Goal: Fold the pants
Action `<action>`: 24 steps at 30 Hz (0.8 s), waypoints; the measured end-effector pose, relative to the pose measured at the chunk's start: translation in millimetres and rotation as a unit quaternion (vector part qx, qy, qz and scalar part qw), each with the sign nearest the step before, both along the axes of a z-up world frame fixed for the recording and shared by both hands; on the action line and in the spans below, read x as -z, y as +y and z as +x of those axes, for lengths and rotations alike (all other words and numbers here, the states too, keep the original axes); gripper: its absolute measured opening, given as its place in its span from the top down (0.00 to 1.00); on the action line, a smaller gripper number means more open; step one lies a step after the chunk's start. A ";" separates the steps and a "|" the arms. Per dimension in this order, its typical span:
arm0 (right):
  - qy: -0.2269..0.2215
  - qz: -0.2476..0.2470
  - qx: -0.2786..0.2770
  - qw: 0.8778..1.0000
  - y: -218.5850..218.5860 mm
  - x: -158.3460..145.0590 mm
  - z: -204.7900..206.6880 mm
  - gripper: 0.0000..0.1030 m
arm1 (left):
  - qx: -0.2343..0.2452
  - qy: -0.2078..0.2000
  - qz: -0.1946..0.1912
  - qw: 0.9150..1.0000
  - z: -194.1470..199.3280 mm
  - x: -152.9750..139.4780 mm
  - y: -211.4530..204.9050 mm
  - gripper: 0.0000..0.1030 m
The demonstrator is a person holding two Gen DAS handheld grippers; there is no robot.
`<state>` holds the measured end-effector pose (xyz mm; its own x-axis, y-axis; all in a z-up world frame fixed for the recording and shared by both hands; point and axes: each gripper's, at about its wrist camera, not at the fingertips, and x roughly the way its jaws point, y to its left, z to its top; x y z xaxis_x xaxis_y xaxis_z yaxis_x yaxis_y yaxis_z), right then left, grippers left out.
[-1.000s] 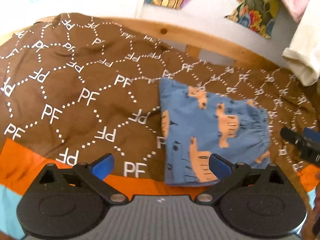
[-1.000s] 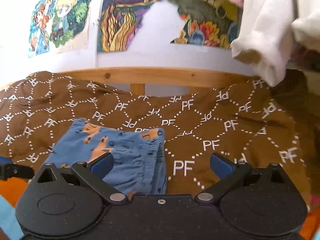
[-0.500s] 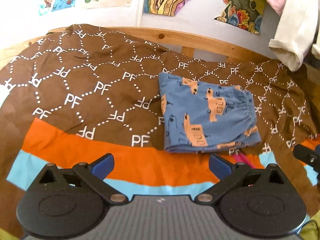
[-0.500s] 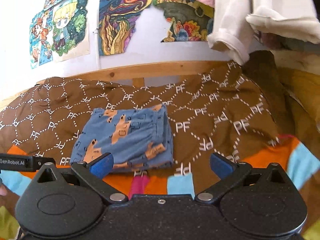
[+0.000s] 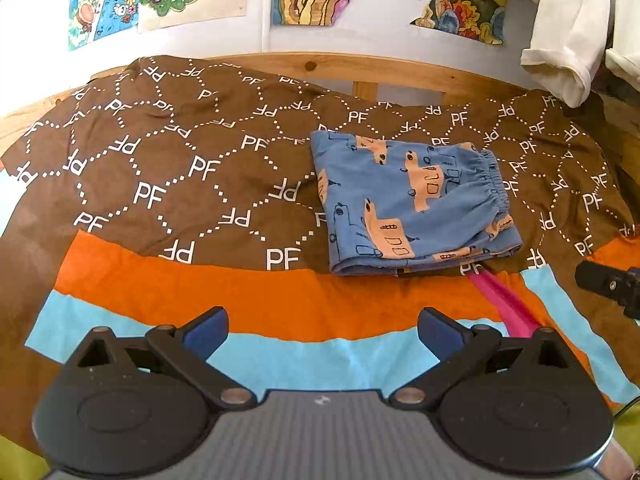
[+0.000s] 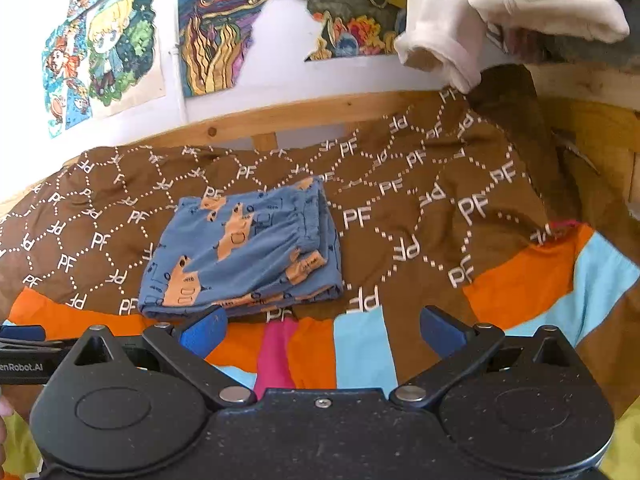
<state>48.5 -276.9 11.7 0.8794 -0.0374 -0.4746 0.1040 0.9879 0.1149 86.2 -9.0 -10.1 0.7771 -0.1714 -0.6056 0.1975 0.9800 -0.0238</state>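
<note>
The blue pants (image 5: 412,204) with orange vehicle prints lie folded into a compact rectangle on the brown "PF" blanket (image 5: 168,168). Their elastic waistband faces right. They also show in the right wrist view (image 6: 244,252), left of centre. My left gripper (image 5: 322,330) is open and empty, held back over the orange and light-blue stripes, well short of the pants. My right gripper (image 6: 322,330) is open and empty, just in front of the pants' near edge. The right gripper's tip shows at the right edge of the left wrist view (image 5: 608,284).
A wooden bed rail (image 5: 400,68) runs behind the blanket, with colourful pictures (image 6: 224,28) on the wall above. White and pink clothes (image 6: 460,20) hang at the upper right. A pink stripe (image 5: 504,304) and yellow-green fabric (image 6: 624,424) lie near the front.
Both grippers have pulled back and up from the pants, which now lie farther away and smaller in both views. The pants have stayed folded in place.
</note>
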 end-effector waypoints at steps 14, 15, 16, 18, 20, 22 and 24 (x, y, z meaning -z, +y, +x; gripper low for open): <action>0.005 0.016 -0.012 1.000 3.3 8.5 4.1 0.01 | -0.018 0.004 -0.003 1.000 2.7 1.2 4.5 0.00; 0.006 0.017 -0.012 1.000 3.1 8.6 4.1 0.01 | -0.019 0.005 -0.003 1.000 2.7 1.2 4.3 0.00; 0.006 0.017 -0.012 1.000 3.1 8.7 4.1 0.01 | -0.018 0.005 -0.003 1.000 2.6 1.2 4.0 0.00; 0.006 0.017 -0.012 1.000 3.1 8.6 4.1 0.01 | -0.017 0.004 -0.001 1.000 2.5 0.9 3.4 0.00; 0.005 0.019 -0.014 1.000 3.1 8.8 3.9 0.01 | -0.015 0.003 0.001 1.000 1.9 0.5 2.6 0.00; 0.005 0.019 -0.015 1.000 3.7 8.8 3.7 0.01 | -0.015 0.002 0.002 1.000 1.8 0.2 2.3 0.00; 0.005 0.019 -0.016 1.000 4.1 9.0 3.3 0.01 | -0.016 0.002 0.002 1.000 1.7 0.0 2.2 0.00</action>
<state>51.8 -272.8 2.7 0.8752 0.0081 -0.4837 0.0741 0.9858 0.1508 87.9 -6.8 -10.2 0.7795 -0.1446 -0.6095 0.1660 0.9859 -0.0216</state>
